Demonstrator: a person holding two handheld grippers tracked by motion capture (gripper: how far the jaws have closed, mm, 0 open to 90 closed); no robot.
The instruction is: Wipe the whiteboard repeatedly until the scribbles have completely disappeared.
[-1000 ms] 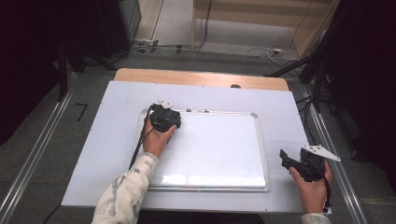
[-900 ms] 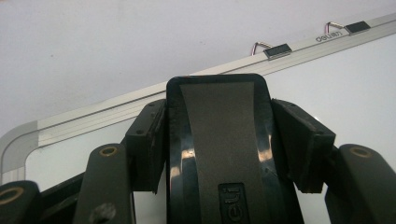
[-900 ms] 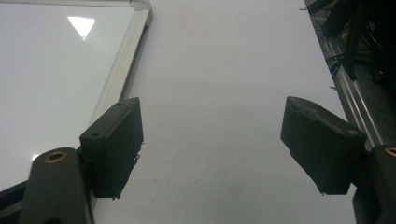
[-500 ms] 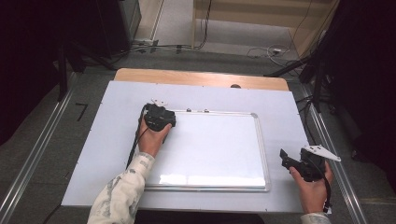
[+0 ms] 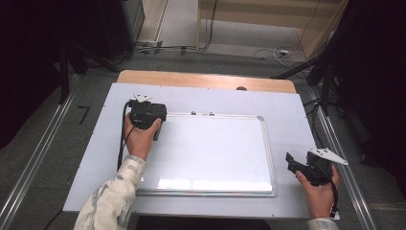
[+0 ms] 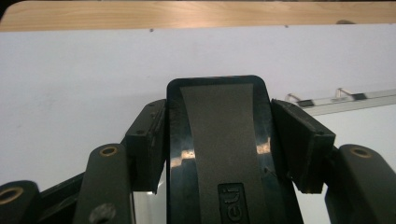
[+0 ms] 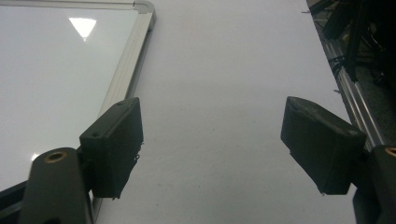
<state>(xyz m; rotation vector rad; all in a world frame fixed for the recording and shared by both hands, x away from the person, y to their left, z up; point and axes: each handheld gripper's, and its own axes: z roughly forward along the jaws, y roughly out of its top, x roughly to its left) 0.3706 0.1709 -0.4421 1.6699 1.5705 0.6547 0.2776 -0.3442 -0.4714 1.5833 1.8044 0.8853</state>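
The left gripper (image 5: 152, 125) has its fingers (image 6: 148, 140) clenched on a black whiteboard eraser (image 6: 219, 154) at the whiteboard's (image 5: 215, 153) far left corner. The board looks clean, though glare hides part, so wiping seems done. The right gripper (image 7: 212, 149) rests released near the counter's (image 5: 287, 103) right edge.

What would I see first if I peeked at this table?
A big white board lies flat in the middle of the table. At its far left corner, the left gripper squeezes a black eraser. The right gripper waits open past the board's right edge.
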